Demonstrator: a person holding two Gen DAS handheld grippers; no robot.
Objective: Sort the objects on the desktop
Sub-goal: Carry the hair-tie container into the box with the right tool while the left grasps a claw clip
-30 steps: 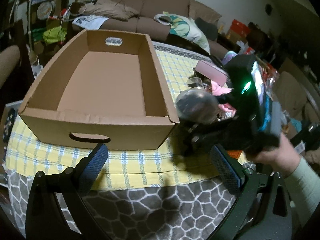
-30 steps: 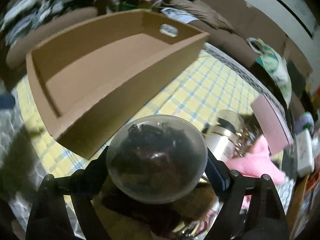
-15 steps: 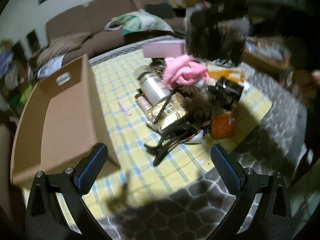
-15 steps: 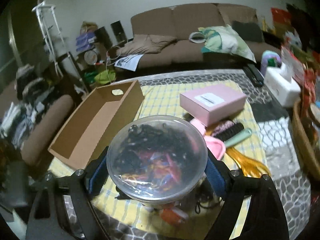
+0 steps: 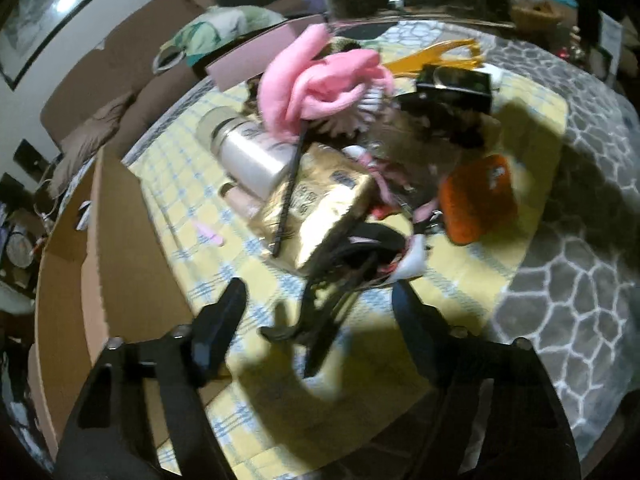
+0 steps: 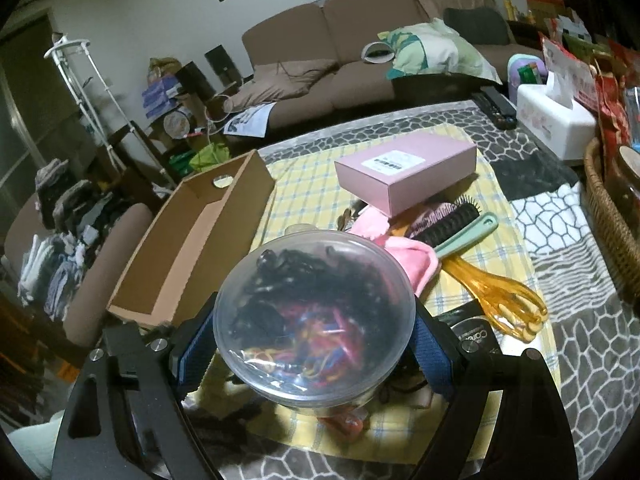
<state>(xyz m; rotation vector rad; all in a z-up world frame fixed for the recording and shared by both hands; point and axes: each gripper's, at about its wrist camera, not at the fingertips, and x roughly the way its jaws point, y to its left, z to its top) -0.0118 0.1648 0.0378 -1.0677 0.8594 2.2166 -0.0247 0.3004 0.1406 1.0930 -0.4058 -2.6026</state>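
My right gripper (image 6: 314, 350) is shut on a clear round container (image 6: 312, 320) full of dark and coloured hair ties, held above the pile on the yellow checked cloth (image 6: 304, 184). The empty cardboard box (image 6: 200, 236) stands to its left. In the left wrist view my left gripper (image 5: 320, 314) points down at the pile's near edge. Its jaws are closing with a tangle of black cords (image 5: 340, 284) between them, and the pads do not touch it. Beyond lie a gold packet (image 5: 320, 208), a white bottle (image 5: 248, 152), a pink cloth (image 5: 320, 76) and an orange pouch (image 5: 480, 200).
A pink box (image 6: 404, 172), a black hairbrush (image 6: 444, 220), a green comb (image 6: 468, 236) and an amber massager (image 6: 496, 296) lie at the pile's far side. A white tissue box (image 6: 556, 120) and a wicker basket (image 6: 612, 216) stand at the right. A brown sofa (image 6: 340, 48) is behind.
The left gripper swung from the cardboard box to the pile, sank toward the black cords and narrowed its jaws. The right gripper carried the container from beside the box to above the pile.
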